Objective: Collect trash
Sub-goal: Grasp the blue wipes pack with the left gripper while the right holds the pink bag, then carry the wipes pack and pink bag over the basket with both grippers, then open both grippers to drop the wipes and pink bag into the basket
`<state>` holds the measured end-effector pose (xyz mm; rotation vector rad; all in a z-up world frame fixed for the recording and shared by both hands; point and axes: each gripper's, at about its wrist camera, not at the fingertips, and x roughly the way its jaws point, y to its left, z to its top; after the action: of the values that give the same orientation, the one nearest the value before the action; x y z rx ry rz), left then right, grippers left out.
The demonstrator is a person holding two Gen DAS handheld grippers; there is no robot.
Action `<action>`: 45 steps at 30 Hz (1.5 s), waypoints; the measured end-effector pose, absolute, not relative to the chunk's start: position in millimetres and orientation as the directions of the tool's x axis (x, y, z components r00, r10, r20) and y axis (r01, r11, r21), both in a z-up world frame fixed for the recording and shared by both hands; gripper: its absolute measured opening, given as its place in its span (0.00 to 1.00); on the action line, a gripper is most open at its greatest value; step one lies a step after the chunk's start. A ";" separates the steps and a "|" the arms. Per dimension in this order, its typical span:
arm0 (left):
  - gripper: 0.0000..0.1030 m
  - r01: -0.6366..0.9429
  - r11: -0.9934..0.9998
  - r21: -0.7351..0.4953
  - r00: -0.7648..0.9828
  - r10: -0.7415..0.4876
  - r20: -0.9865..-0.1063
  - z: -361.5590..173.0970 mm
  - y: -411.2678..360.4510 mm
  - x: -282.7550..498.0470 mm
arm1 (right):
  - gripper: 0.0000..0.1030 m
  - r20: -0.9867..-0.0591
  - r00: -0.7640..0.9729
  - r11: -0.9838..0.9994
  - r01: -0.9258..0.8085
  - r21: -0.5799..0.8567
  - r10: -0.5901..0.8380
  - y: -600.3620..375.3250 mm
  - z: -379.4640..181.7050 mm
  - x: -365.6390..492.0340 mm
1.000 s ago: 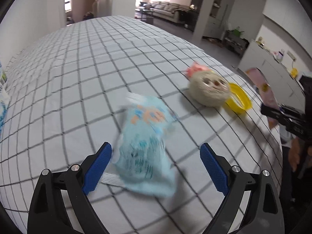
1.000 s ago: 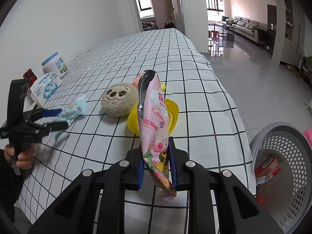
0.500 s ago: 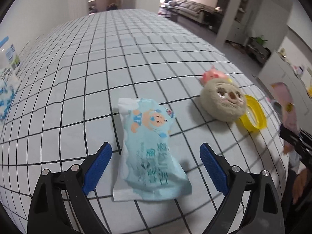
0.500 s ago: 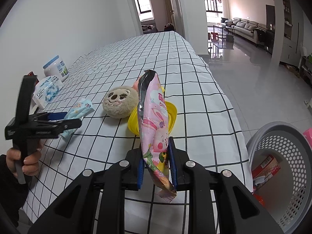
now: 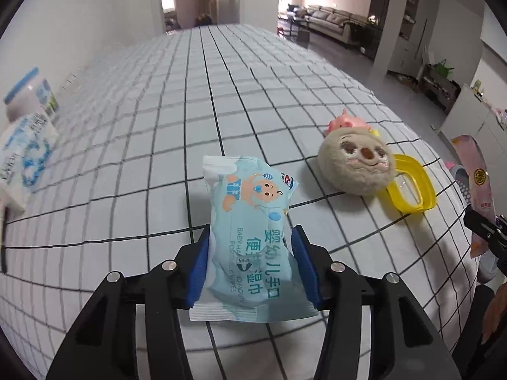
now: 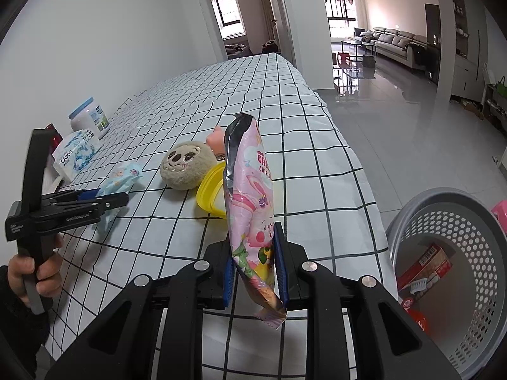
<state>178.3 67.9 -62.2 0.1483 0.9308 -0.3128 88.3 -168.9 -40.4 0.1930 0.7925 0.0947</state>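
Left gripper [image 5: 250,253] jaws clamped on blue wipes packet [image 5: 250,221], just left of plush toy [image 5: 358,164]. Right gripper [image 6: 255,269] jaws clamped on pink snack bag [image 6: 250,202]. Best carried level toward grey basket [image 6: 469,332] beside desk [image 6: 285,101], released well inside rim.

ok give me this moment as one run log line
left gripper: shut on blue wipes pack | right gripper: shut on pink snack bag | grey basket: on floor beside table, holds trash

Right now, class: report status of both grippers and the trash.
Left gripper shut on light-blue wipes packet. Right gripper shut on pink snack bag. Grey perforated basket beside table, unobstructed.
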 end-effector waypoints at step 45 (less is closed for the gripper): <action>0.47 0.676 0.737 -0.008 0.466 -0.436 -0.770 -51.6 -228.9 32.6 | 0.21 -0.693 0.717 0.877 0.379 0.296 -0.076 -367.1 -68.3 -67.0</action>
<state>32.6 -228.9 -51.6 0.3190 0.8398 -0.6968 -67.0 -367.1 -68.3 0.4422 0.7331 -0.2606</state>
